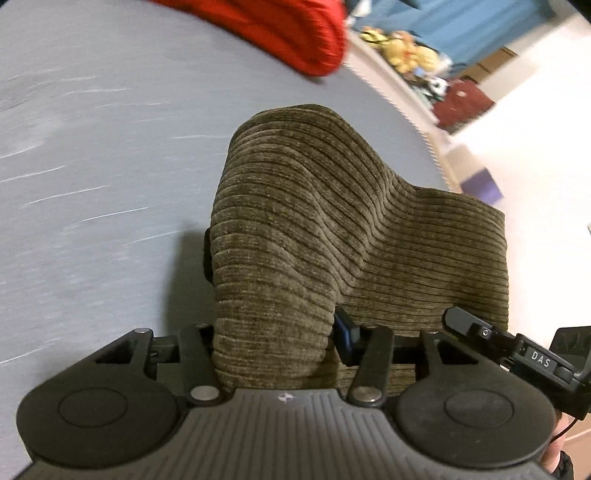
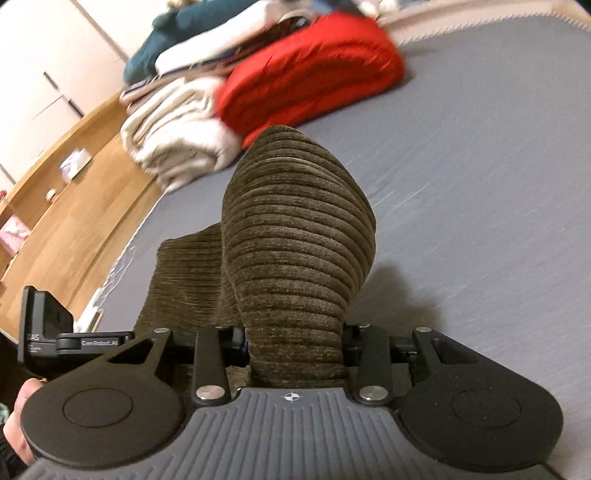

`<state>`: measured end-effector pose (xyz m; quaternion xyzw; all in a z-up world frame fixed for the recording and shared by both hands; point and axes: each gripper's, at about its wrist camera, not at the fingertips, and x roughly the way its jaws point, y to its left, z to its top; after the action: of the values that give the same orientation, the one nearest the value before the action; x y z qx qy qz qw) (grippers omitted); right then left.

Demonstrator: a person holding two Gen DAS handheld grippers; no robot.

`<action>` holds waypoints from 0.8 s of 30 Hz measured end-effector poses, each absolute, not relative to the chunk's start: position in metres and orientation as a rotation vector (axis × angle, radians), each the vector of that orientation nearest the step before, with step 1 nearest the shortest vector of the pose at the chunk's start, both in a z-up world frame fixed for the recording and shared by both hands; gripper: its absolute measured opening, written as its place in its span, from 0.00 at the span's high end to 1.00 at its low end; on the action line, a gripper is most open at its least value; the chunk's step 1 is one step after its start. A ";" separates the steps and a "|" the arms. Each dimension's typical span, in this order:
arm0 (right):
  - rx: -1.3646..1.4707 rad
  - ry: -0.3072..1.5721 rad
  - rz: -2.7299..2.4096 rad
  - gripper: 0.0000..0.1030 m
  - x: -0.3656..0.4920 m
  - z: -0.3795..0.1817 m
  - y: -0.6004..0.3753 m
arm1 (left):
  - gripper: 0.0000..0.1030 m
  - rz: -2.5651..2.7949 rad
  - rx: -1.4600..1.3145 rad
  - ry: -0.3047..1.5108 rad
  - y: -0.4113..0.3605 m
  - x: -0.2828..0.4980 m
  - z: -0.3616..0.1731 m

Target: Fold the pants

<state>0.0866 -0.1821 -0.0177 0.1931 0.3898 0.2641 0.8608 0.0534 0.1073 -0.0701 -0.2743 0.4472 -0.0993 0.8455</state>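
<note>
The pants [image 1: 332,229] are olive-brown corduroy. In the left wrist view a thick bunch of them rises from my left gripper [image 1: 273,332], which is shut on the cloth; the fabric hides the fingertips and drapes to the right over the grey bed surface [image 1: 92,184]. In the right wrist view my right gripper [image 2: 295,343] is shut on another bunch of the pants [image 2: 295,240], which bulges up over the jaws and trails down to the left. The other gripper shows at each view's edge, close beside.
A folded red garment [image 2: 310,70] lies at the far side of the bed, also in the left wrist view [image 1: 280,29]. Folded cream cloth [image 2: 177,140] and a teal piece [image 2: 166,40] are stacked beside it. The bed edge [image 1: 432,136] and wooden floor [image 2: 74,221] lie close by.
</note>
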 end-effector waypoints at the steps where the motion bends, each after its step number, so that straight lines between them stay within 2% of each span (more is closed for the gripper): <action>1: 0.406 0.806 0.536 0.60 0.089 -0.015 -0.198 | 0.45 -0.223 -0.573 0.939 0.094 0.058 -0.069; 6: 0.419 0.773 0.455 0.60 0.101 -0.012 -0.253 | 0.49 -0.272 -0.545 0.901 0.041 0.078 -0.067; 9: 0.409 0.785 0.434 0.60 0.114 -0.020 -0.273 | 0.45 -0.236 -0.487 0.903 0.024 0.093 -0.073; 13: 0.318 0.863 0.284 0.44 0.138 -0.044 -0.275 | 0.45 -0.091 -0.330 0.834 0.016 0.089 -0.061; 18: 0.201 0.726 0.124 0.39 0.128 -0.023 -0.282 | 0.45 -0.214 -0.180 0.709 -0.005 0.064 -0.032; 19: 0.207 0.704 0.153 0.37 0.122 -0.017 -0.282 | 0.47 -0.251 -0.134 0.696 -0.014 0.059 -0.031; 20: 0.205 0.692 0.196 0.37 0.118 -0.012 -0.278 | 0.54 -0.289 -0.085 0.690 -0.023 0.054 -0.032; 21: 0.193 0.683 0.248 0.37 0.107 -0.011 -0.280 | 0.64 -0.329 -0.038 0.701 -0.031 0.052 -0.035; 22: 0.166 0.679 0.304 0.36 0.100 -0.009 -0.273 | 0.70 -0.356 -0.001 0.729 -0.037 0.052 -0.040; 24: 0.102 0.684 0.402 0.36 0.088 -0.012 -0.261 | 0.73 -0.380 0.103 0.901 -0.046 0.055 -0.067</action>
<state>0.0876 -0.2614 -0.0115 0.0497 0.3329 0.1955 0.9211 0.0548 -0.0457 -0.0666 0.0495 0.4327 -0.1823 0.8815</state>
